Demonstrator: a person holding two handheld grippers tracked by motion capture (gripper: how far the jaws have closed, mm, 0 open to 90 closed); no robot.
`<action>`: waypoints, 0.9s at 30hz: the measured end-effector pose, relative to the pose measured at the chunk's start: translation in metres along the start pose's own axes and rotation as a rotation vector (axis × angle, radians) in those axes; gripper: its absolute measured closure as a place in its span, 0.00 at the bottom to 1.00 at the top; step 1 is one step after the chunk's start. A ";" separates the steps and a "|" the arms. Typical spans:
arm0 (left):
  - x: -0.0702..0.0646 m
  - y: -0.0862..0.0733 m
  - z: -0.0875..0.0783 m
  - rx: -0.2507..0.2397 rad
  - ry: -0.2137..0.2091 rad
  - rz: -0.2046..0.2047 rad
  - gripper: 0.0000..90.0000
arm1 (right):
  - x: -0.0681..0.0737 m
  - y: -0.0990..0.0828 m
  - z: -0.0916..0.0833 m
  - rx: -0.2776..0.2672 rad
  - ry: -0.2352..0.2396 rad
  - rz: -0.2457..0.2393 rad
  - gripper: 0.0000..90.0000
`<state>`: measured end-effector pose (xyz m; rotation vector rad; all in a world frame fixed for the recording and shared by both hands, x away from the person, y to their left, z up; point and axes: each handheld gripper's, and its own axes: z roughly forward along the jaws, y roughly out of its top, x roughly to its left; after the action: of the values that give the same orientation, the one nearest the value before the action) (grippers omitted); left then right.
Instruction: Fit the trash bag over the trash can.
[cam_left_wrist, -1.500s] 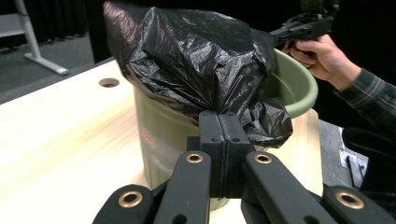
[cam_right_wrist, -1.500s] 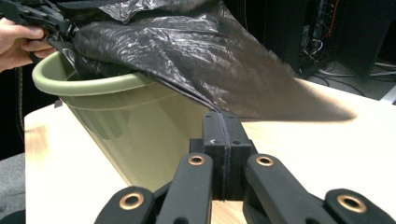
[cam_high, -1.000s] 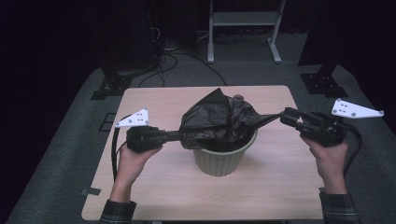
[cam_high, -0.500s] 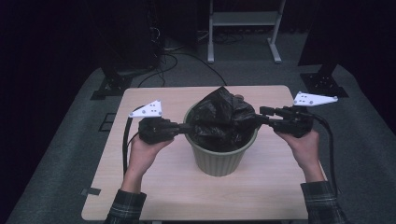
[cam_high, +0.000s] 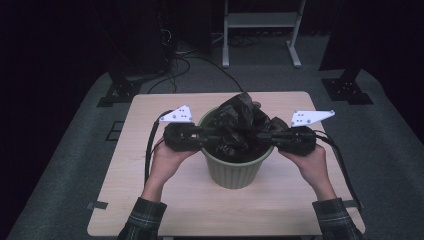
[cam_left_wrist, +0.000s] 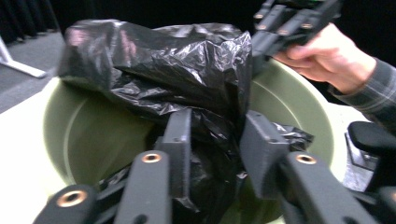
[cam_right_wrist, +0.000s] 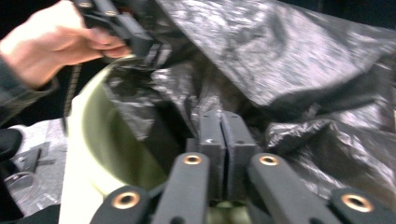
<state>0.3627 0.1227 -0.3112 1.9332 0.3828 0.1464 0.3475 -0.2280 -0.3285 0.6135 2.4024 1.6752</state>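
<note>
L tongs (cam_left_wrist: 212, 154): jaws parted, just been opening; bag (cam_left_wrist: 159, 79) film lies between them, pads don't seem to pinch it → released, or nearly. R tongs (cam_right_wrist: 223, 140): jaws have just been closing, now pressed together; a fold of bag may be nipped at the tips but can't tell from the right gripper view, blurred. In the high view both tongs meet over the bin (cam_high: 235, 167) from opposite sides, L hand (cam_high: 167, 157) and R hand (cam_high: 307, 160) level w/ the rim.

Bag: black, crumpled, bulk bunched in and above the bin mouth, not lining it yet. Bin: pale green, upright, mid bench (cam_high: 150, 200).

Step in hand (judged): seat bag in bin, spread its mouth over the rim.

To do well:
- L to re-grip at the bag's edge, not the bulk.
- Take single layer only, else mouth won't open.
- Pull outward and down over rim, both sides evenly.
- Keep pulls gentle: bin is light, could tip or slide.
- Film thin, could tear on jaw corners.
</note>
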 end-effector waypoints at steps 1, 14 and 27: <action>0.000 0.000 -0.002 -0.004 0.004 -0.002 0.65 | 0.002 0.000 -0.001 -0.010 0.017 -0.002 0.87; -0.001 -0.002 -0.030 -0.037 0.049 -0.012 0.49 | -0.017 -0.001 -0.053 -0.154 -0.139 0.081 0.63; -0.001 -0.003 -0.039 -0.046 0.082 -0.024 0.29 | -0.023 -0.010 -0.032 -0.080 -0.112 0.082 1.00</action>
<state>0.3498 0.1577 -0.2989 1.8804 0.4528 0.2175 0.3546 -0.2680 -0.3282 0.7808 2.2505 1.7100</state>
